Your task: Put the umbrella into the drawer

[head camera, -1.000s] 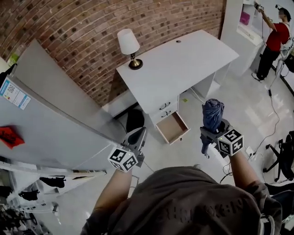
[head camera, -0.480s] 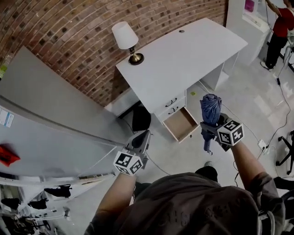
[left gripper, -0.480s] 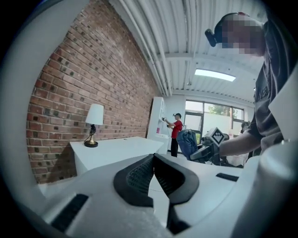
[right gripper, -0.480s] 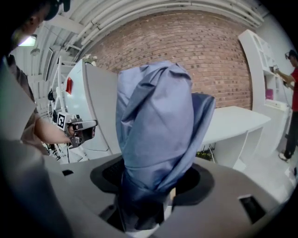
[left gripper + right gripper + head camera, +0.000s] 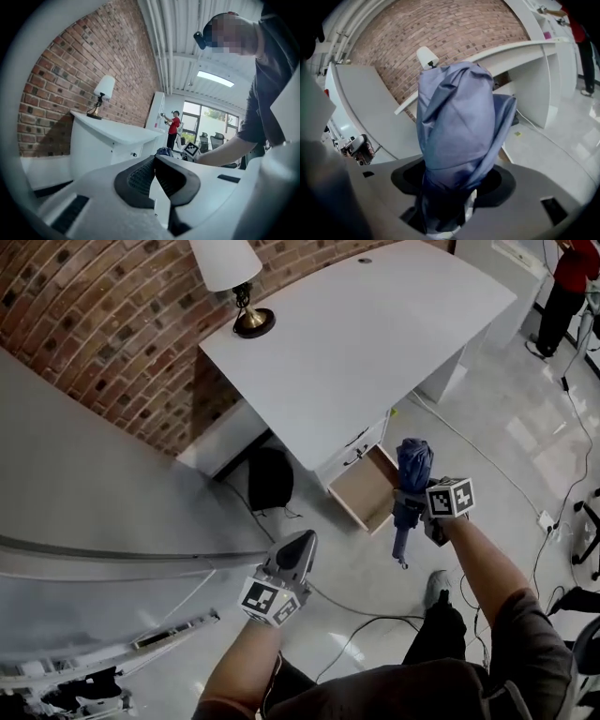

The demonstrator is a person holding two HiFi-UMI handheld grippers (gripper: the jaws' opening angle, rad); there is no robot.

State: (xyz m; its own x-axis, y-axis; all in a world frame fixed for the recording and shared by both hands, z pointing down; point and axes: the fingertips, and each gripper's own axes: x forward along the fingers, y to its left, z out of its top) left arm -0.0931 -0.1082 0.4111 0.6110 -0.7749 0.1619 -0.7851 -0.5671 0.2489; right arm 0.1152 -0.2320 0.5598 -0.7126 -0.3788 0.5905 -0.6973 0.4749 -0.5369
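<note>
Umbrella [image 5: 459, 131]: blue woven cloth, creased, with a faint sheen on the folds.
Left tongs [image 5: 154, 169] and right tongs [image 5: 455, 185]: pale grey plastic shells, matt. Pads [image 5: 136, 176] black, ribbed, rubbery look.
Bench [image 5: 375, 334]: white top, smooth, satin.
Drawer [image 5: 367, 491], at 6 o'clock of the bench: inside light brown, wood-like, matt.
Wall [image 5: 94, 315], 10 o'clock in the head view: red brick, rough, recessed mortar.
Lamp [image 5: 225, 259], 12 o'clock: matt white shade, polished brass-coloured base.
Floor [image 5: 506, 446]: pale, glossy, shows reflections.

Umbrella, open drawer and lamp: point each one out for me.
umbrella [image 5: 413, 463], head view, on its folded blue fabric.
drawer [image 5: 366, 489], head view, on its bare inside floor.
lamp [image 5: 223, 259], head view, on its white shade.
</note>
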